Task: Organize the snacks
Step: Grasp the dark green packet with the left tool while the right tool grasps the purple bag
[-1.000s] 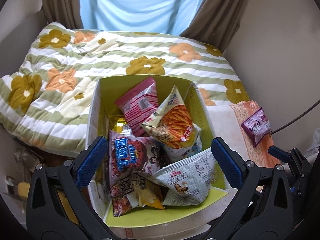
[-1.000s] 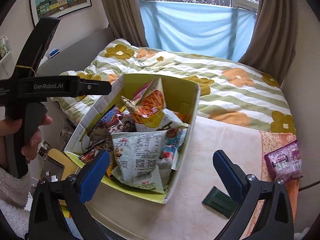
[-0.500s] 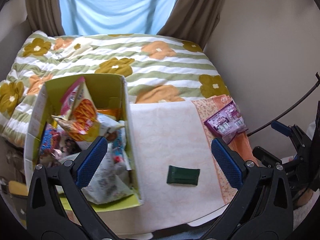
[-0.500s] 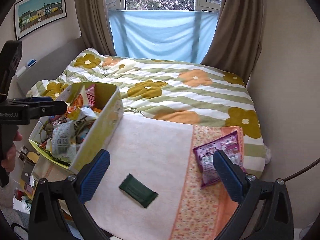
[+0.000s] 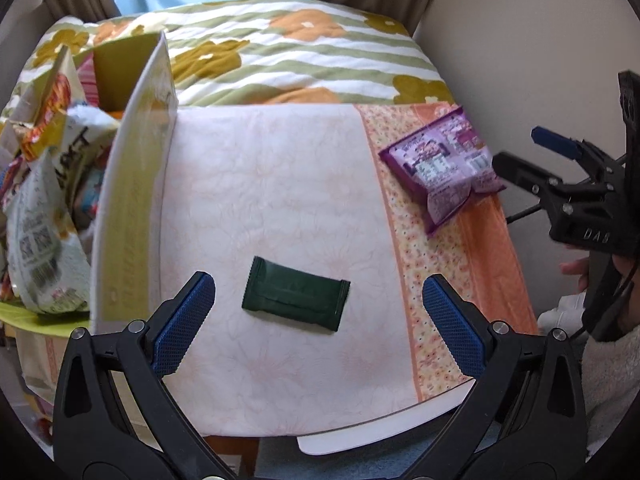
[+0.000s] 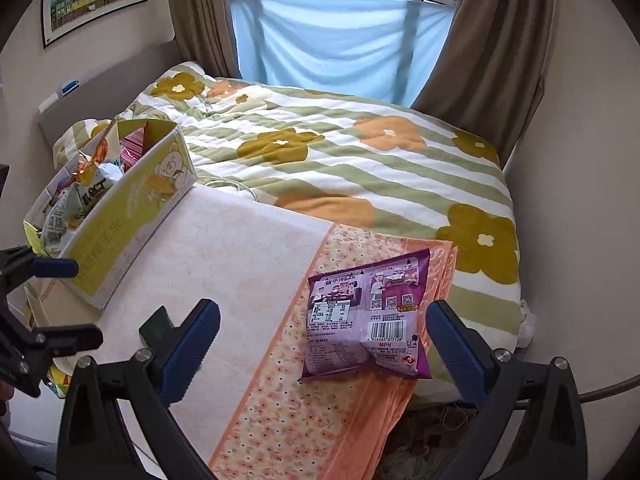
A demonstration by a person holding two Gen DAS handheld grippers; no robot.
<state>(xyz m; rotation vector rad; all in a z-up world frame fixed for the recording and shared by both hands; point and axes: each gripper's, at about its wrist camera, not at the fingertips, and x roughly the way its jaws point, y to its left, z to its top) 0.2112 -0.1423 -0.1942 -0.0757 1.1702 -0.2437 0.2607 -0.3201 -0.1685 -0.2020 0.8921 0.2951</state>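
Snacks lie in three places. A green packet (image 5: 296, 300) lies flat on the pale cloth (image 5: 272, 184) at lower centre of the left wrist view, just ahead of the left gripper (image 5: 319, 326), whose jaws are spread wide with nothing between them. A purple bag (image 6: 366, 314) lies at lower centre-right of the right wrist view, on the orange flowered strip (image 6: 304, 412) of the cloth, ahead of the right gripper (image 6: 323, 352), whose jaws are also spread and empty. A yellow-green box (image 6: 120, 220) at the left of both views stands on the cloth's left edge, crammed with more bags (image 5: 44, 236). Packet and purple bag are well apart; the packet is nearer the box. Behind the cloth is a bed with a flowered quilt (image 6: 360, 160); at the top, a blue sheet (image 6: 340, 44) hangs between brown curtains.
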